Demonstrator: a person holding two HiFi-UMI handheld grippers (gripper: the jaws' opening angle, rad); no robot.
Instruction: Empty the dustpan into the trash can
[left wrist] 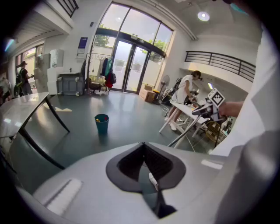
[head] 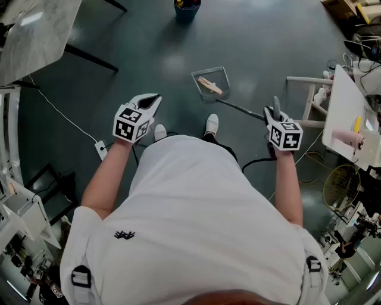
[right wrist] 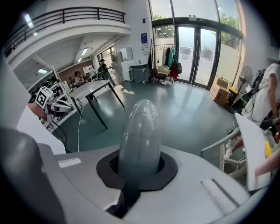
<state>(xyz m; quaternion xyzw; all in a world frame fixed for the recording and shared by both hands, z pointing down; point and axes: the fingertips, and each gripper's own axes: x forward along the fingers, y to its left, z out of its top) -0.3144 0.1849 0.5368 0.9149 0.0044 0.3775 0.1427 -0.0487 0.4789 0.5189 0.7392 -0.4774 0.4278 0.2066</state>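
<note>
A clear dustpan (head: 212,83) hangs low over the dark floor ahead of my feet, with pale scraps (head: 209,85) lying in it. Its long thin handle (head: 240,109) runs back to my right gripper (head: 275,111), which is shut on the grip. In the right gripper view the rounded grey end of that grip (right wrist: 140,131) sticks up between the jaws of the right gripper (right wrist: 139,162). The teal trash can (head: 186,9) stands farther ahead and shows as a small teal trash can (left wrist: 101,123) in the left gripper view. My left gripper (head: 152,100) is shut and holds nothing; the left gripper (left wrist: 143,145) points toward the can.
A marble-topped table (head: 33,30) with black legs stands at the far left. A white table (head: 352,116) with clutter and a wire basket (head: 342,186) are at the right. A white power strip (head: 101,149) and its cable lie on the floor at the left.
</note>
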